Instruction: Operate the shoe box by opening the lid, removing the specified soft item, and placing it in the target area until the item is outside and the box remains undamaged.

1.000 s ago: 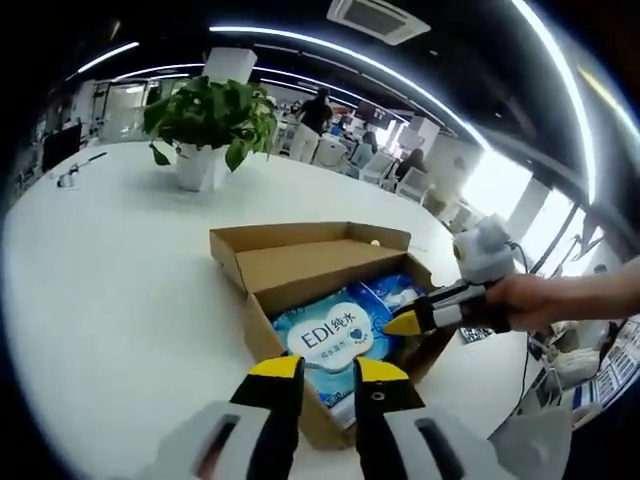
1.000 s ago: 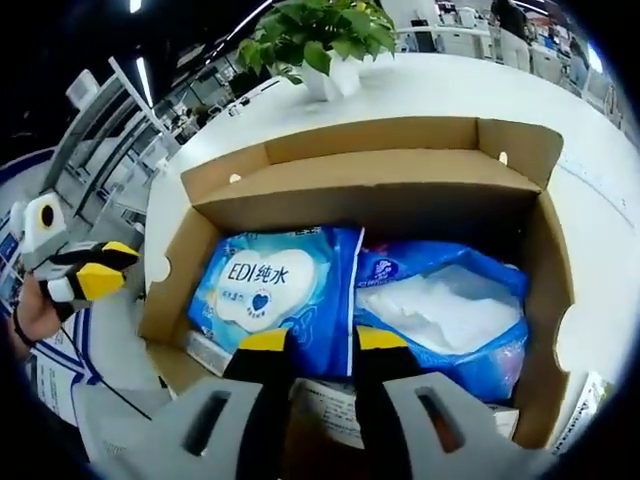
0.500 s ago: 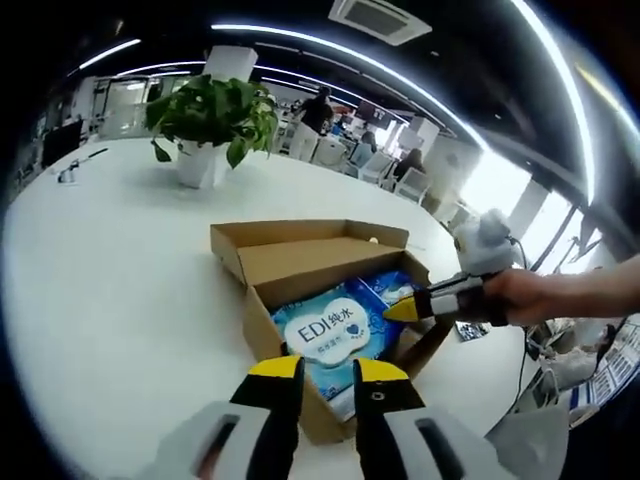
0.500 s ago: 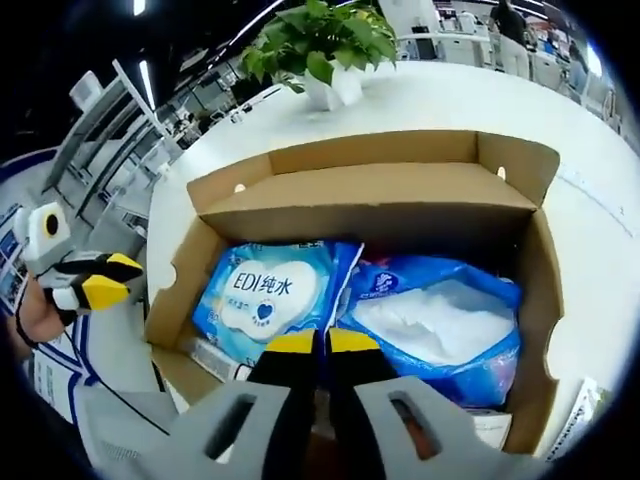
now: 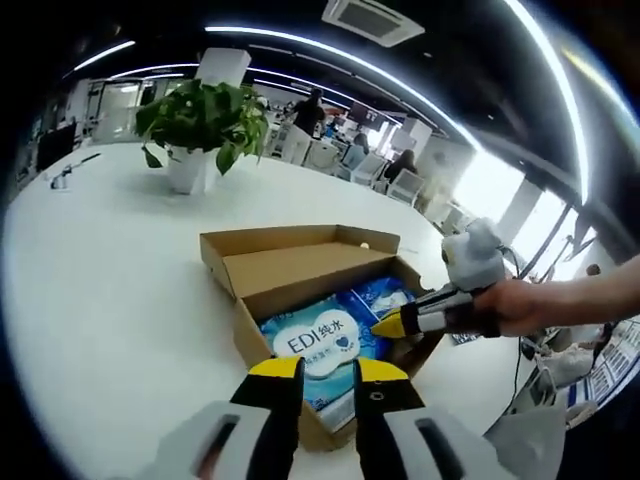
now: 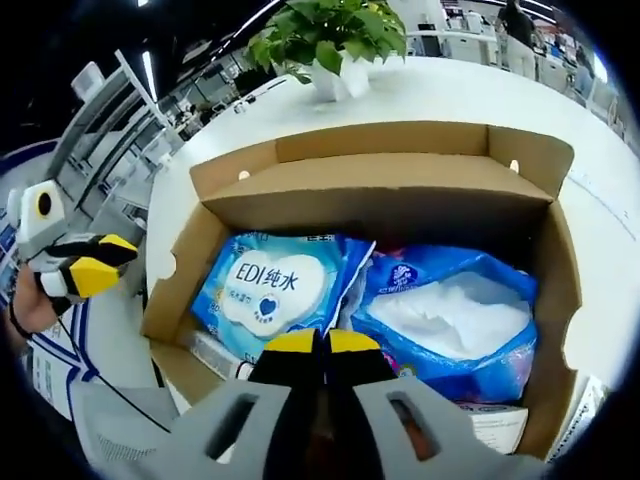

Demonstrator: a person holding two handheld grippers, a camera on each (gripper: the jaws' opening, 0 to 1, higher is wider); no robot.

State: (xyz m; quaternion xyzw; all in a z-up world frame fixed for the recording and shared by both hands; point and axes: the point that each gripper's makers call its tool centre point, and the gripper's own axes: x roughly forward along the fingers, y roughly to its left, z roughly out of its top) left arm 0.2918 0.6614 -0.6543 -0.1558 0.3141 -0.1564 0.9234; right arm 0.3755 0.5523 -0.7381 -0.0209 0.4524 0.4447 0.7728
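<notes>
The brown cardboard shoe box (image 5: 290, 262) (image 6: 380, 170) stands open on the white table, its lid folded back. Inside lie a blue pack marked EDI (image 5: 312, 340) (image 6: 270, 290) and a blue-and-white soft pack (image 5: 385, 295) (image 6: 450, 315) beside it. My right gripper (image 6: 322, 345) (image 5: 390, 324) is shut on the near edge of the EDI pack, whose right side is rucked up. My left gripper (image 5: 328, 370) (image 6: 90, 275) hovers open outside the box's front corner, with nothing between its fingers.
A potted green plant (image 5: 200, 120) (image 6: 330, 35) stands on the white table (image 5: 110, 270) behind the box. Printed white sheets (image 6: 500, 425) lie at the box's near end. A hand (image 5: 520, 305) holds the right gripper. Desks and people are far behind.
The right gripper's jaws closed on the EDI pack's edge, and the pack's right side has rucked up. The left gripper's view has shifted a little; its jaws stay the same.
</notes>
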